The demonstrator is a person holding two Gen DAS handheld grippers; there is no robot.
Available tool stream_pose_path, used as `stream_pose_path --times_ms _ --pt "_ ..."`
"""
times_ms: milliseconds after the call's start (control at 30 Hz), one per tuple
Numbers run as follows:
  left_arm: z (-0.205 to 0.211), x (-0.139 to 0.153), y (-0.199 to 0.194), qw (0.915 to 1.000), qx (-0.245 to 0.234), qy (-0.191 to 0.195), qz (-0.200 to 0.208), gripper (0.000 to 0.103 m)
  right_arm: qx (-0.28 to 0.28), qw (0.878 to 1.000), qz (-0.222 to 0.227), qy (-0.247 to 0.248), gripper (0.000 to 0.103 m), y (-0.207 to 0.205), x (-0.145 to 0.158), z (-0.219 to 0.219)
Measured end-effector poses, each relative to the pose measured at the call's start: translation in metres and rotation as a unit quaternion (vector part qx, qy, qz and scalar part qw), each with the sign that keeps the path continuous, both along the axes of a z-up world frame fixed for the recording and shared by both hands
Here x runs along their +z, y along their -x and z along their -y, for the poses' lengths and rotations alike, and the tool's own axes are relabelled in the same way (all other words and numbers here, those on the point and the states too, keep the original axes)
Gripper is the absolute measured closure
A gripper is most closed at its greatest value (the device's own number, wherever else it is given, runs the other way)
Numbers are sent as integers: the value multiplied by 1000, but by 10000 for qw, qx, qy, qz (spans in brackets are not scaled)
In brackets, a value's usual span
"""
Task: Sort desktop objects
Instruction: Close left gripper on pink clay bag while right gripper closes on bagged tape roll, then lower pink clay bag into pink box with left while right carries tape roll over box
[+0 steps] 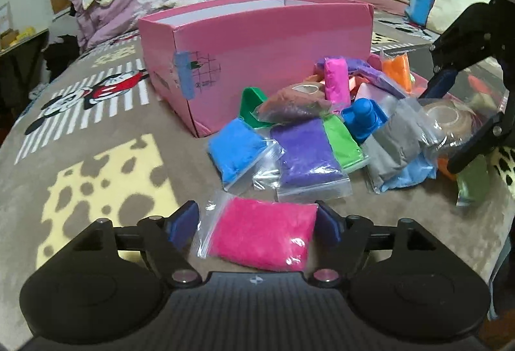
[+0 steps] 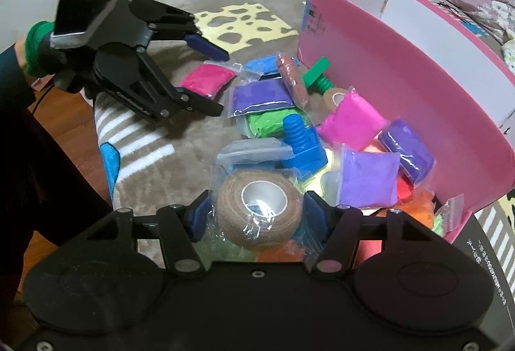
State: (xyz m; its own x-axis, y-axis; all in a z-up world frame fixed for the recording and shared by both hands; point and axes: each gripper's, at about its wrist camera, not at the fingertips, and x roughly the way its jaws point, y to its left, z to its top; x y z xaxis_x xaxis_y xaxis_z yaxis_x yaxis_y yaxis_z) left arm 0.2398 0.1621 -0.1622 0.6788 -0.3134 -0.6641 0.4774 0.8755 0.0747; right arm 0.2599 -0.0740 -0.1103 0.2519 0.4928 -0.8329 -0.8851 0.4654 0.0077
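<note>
Magenta clay bag (image 1: 264,236) lies flat on the brown blanket (image 1: 96,164), between the left gripper's (image 1: 257,222) spread jaws; contact with the pads cannot be told. Tan bandage roll (image 2: 259,206) in clear wrap sits between the right gripper's (image 2: 257,212) jaws, pads against its sides. Remaining bags are heaped beside the open pink box (image 1: 257,45).

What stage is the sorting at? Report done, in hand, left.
Done: nothing visible; the part of the pink box interior in view is bare. In hand: the left gripper brackets a hot-pink clay bag, and the right gripper brackets a wrapped tan bandage roll. Left: the pile, including a purple clay bag and a blue toy bolt.
</note>
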Motion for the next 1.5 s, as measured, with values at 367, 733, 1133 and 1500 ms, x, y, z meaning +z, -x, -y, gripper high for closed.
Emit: stream_pose_path --times_ms 367,733,1133,1500 --pt "-5 12 9 9992 229 338 31 44 -54 9999 -49 -143 45 -3 9 0" --pt "-3 58 7 9907 466 1165 532 44 -348 9978 129 -553 46 -10 43 19" --pt "11 99 -20 9677 910 2095 1066 44 -754 9917 329 -987 46 -30 75 37" --pt "25 115 -68 9455 1415 2639 1279 44 -1194 9823 505 -1355 46 -50 99 55"
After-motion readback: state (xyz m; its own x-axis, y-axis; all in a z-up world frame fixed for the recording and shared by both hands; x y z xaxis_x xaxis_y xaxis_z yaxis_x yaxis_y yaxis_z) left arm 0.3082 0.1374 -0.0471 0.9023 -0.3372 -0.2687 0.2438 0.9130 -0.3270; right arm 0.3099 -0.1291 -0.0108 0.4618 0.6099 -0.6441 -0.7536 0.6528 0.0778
